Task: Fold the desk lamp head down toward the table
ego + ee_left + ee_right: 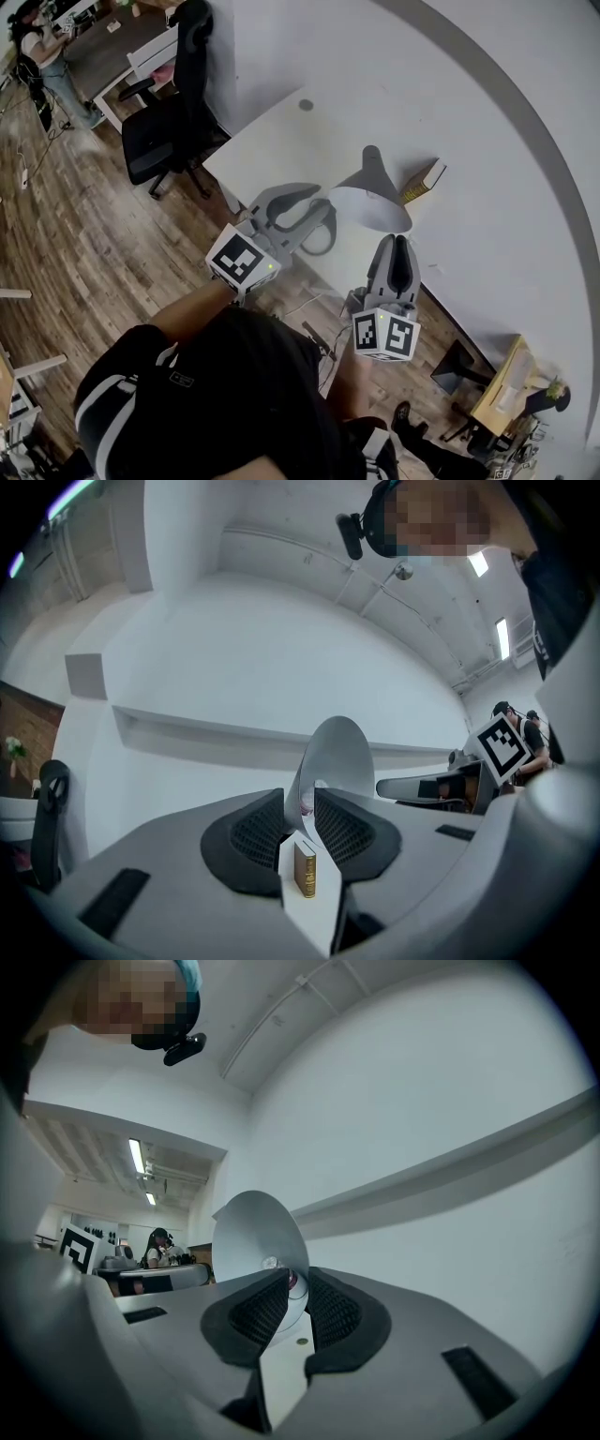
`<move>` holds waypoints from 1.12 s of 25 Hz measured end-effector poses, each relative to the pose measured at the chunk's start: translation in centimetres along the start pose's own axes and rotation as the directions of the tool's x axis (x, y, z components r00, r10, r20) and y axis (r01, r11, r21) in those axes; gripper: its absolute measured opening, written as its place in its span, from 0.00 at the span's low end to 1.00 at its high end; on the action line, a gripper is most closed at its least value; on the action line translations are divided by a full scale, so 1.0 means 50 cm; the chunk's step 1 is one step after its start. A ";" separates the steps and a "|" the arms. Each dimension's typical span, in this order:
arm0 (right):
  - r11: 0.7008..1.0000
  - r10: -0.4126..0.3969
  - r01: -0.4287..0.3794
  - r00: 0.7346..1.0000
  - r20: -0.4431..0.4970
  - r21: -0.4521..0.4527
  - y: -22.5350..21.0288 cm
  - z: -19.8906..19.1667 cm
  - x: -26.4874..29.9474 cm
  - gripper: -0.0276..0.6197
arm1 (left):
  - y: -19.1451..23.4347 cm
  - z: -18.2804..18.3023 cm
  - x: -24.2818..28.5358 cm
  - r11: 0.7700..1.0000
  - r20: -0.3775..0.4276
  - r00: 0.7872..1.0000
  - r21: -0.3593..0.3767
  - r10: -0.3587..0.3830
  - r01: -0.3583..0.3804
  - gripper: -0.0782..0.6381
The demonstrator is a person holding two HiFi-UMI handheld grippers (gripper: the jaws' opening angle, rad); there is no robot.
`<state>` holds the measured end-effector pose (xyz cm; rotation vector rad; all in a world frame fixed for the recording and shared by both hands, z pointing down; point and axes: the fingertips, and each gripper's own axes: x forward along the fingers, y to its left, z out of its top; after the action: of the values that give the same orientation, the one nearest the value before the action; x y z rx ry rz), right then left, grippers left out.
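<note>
A white table (pixel 281 141) runs across the middle of the head view, over a wooden floor (pixel 84 244), with a black office chair (pixel 164 131) at its upper-left end. The desk lamp (pixel 372 178) stands near the centre of the frame, close to the table's near edge. Its grey shade (pixel 370 206) shows a pale open mouth, and a small book (pixel 424 180) lies just to the right of it. The left gripper (pixel 323 217) reaches in from the lower left, its tips just beside the shade's left edge. The right gripper (pixel 398 242) comes up from below, its tips just under the shade's lower rim.

In the left gripper view a white wall fills the background. The two dark pads (pixel 342 832) stand a narrow gap apart and clamp nothing. The shade (pixel 333 757) rises edge-on in line with that gap, above the pads. The book (pixel 305 869) stands on the strip of table low in the gap.

The right gripper view shows the wall at right and a lit room at far left. These jaws are likewise parted and hold nothing. The shade's round mouth (pixel 253 1232) faces the camera above and left of the gap.
</note>
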<state>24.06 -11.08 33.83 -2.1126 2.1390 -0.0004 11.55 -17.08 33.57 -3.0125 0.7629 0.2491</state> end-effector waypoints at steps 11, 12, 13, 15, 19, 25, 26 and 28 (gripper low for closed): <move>1.000 -0.017 0.017 1.000 -0.003 -0.009 -0.001 0.005 0.011 0.14 | 0.008 0.004 0.023 1.000 0.000 1.000 -0.006 -0.026 0.026 0.25; 1.000 -0.016 0.016 1.000 0.000 -0.009 -0.001 0.005 0.009 0.14 | 0.008 0.004 0.023 1.000 0.001 1.000 -0.005 -0.027 0.027 0.25; 1.000 -0.015 0.015 1.000 0.004 -0.008 0.000 0.006 0.008 0.14 | 0.007 0.004 0.023 1.000 0.002 1.000 -0.004 -0.030 0.030 0.25; 1.000 -0.015 0.015 1.000 0.007 -0.007 0.004 0.007 0.004 0.14 | 0.004 0.005 0.023 0.999 0.003 0.999 -0.002 -0.035 0.035 0.25; 1.000 -0.017 0.017 1.000 0.003 -0.008 0.007 0.006 0.003 0.14 | 0.006 0.001 0.030 0.999 -0.003 0.999 -0.007 -0.039 0.039 0.25; 1.000 -0.020 0.020 1.000 0.002 -0.007 0.004 0.004 0.005 0.14 | 0.010 -0.001 0.039 0.999 -0.001 0.999 -0.009 -0.033 0.033 0.17; 1.000 -0.021 0.021 1.000 0.002 -0.009 0.004 0.005 0.004 0.14 | 0.009 0.000 0.039 0.999 0.000 0.999 -0.008 -0.035 0.035 0.17; 1.000 -0.021 0.021 1.000 0.004 -0.009 0.003 0.007 0.005 0.14 | 0.007 0.000 0.042 0.999 0.002 0.999 -0.009 -0.037 0.037 0.17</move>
<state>23.95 -11.29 33.47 -2.1384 2.1183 0.0116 13.19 -18.39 33.22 -3.0313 0.7076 0.2546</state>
